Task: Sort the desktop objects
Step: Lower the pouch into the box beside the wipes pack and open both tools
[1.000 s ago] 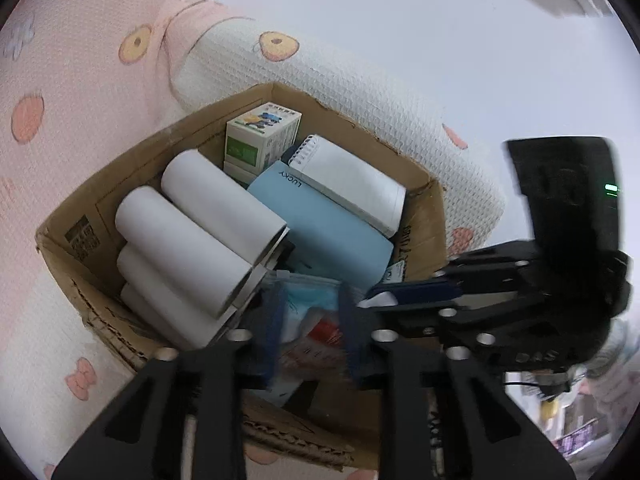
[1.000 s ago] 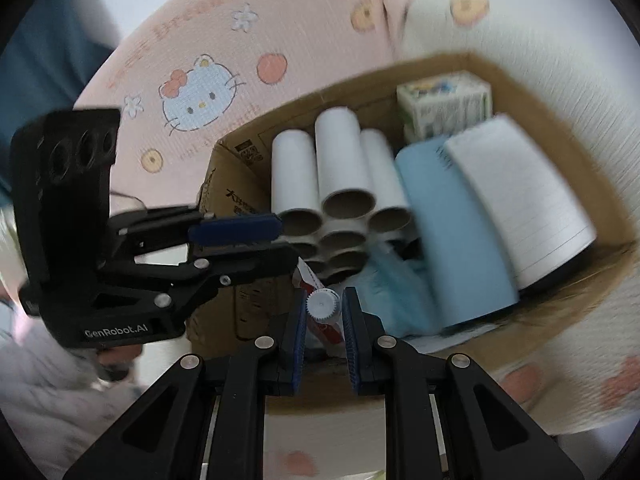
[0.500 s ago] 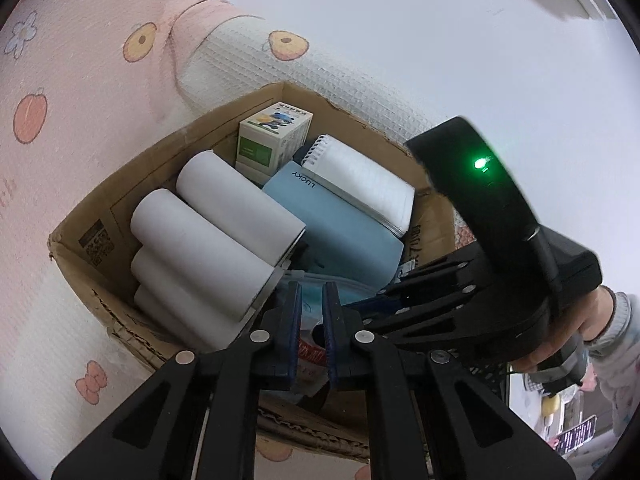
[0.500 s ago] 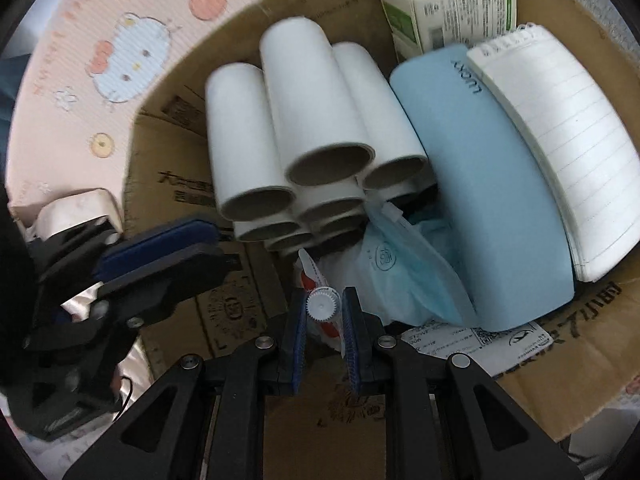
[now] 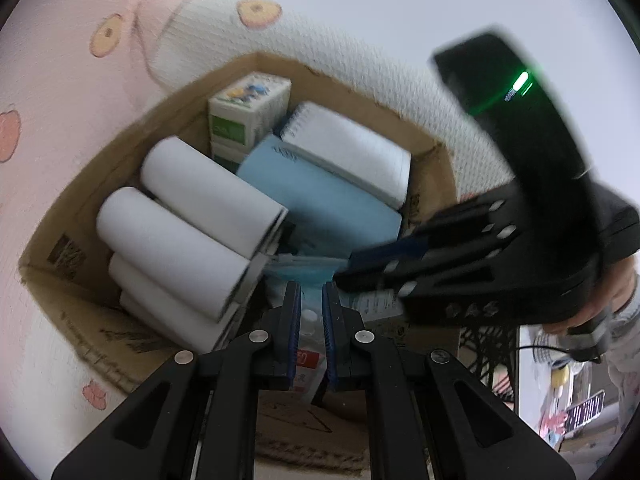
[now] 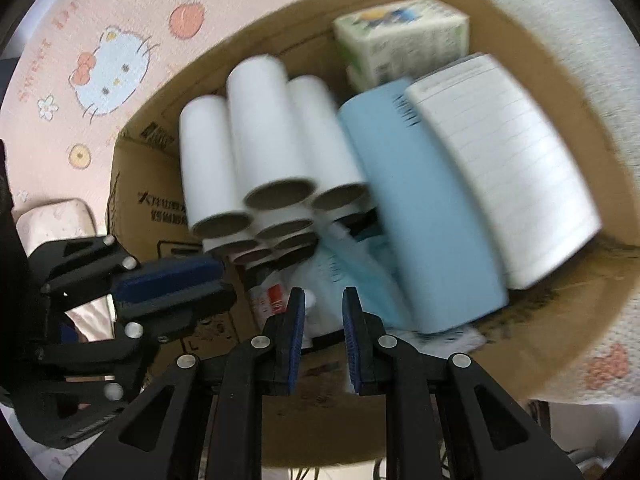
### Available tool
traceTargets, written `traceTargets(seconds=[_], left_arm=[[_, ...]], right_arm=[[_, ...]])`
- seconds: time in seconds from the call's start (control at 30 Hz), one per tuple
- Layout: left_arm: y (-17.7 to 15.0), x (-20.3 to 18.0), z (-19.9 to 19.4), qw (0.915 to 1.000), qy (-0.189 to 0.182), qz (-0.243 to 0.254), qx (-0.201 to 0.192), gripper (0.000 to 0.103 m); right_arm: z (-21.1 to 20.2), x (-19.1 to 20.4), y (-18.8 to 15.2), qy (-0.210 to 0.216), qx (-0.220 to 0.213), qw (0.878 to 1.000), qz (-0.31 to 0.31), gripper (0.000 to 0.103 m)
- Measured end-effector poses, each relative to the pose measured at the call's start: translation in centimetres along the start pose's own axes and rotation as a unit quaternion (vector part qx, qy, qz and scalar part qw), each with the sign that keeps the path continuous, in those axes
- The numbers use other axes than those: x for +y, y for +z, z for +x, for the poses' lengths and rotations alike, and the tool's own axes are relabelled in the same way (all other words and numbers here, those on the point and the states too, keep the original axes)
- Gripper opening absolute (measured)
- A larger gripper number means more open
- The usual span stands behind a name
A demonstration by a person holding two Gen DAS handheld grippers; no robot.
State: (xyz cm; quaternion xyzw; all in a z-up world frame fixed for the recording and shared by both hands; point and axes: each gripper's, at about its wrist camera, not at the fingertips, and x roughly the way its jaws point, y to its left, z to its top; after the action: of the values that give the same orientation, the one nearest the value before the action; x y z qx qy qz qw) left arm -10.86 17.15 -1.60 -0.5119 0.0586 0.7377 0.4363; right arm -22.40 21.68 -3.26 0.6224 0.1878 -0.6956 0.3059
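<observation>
Both angled into cardboard box [image 6: 540,340]: left hand-held gripper [image 5: 311,334] pinching tube [image 5: 309,344], right hand-held gripper [image 6: 323,332] parted (empty)

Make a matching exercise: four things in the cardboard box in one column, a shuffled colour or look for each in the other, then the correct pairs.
Things
1. paper rolls
2. case
3. notepad
4. small carton

Looks
A. white with ruled lines
B. light blue, smooth
C. plain white tubes with brown open cores
D. white and green with a printed top

Pairs: 1-C, 2-B, 3-A, 4-D
</observation>
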Motion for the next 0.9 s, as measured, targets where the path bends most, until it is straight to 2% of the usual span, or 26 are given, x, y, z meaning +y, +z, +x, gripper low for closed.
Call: traceTargets(seconds=[0.07,0.13,0.27,0.33,0.43,0.5,0.67,0.83,0.9], left_arm=[[0.7,-0.4,1.1,0.9993,0.004,-0.006,0.036,0.012],[1.3,-0.3,2.5,0.9959,0.009,-0.039,0.081,0.012],[2.5,-0.1,4.8,0.9851,-0.018,-0.088,0.146,0.012],[2.9,-0.5,6.1,0.9786,-0.009,-0.093,0.184,0.011],[3.4,-1.2,8.0,0.9717,0.012,-0.089,0.218,0.011],[3.6,-1.0,8.8,0.9692,0.021,-0.108,0.22,0.011],[3.3,0.2,11.1,0.9526,0.013,-0.185,0.241,0.011],[2.7,0.4,13.1,0.9457,0.032,-0.197,0.256,0.011],[2.6,0.4,13.5,0.9457,0.045,-0.191,0.259,0.01]], right_arm=[[-1.0,-0.5,0.1,-0.012,-0.013,1.0,0.005,0.016],[-1.8,-1.0,0.3,-0.017,-0.023,1.0,0.013,0.016],[-3.1,-1.7,0.7,-0.004,-0.036,0.999,0.034,0.016],[-3.7,-2.2,0.8,-0.008,-0.04,0.998,0.037,0.016],[-4.3,-2.5,0.9,-0.01,-0.047,0.998,0.033,0.016],[-4.6,-3.7,1.0,-0.002,-0.053,0.998,0.035,0.016],[-5.3,-3.9,1.0,-0.006,-0.068,0.997,0.036,0.016],[-5.8,-5.0,1.1,-0.003,-0.072,0.996,0.048,0.016],[-5.8,-5.3,1.1,-0.008,-0.071,0.996,0.048,0.016]])
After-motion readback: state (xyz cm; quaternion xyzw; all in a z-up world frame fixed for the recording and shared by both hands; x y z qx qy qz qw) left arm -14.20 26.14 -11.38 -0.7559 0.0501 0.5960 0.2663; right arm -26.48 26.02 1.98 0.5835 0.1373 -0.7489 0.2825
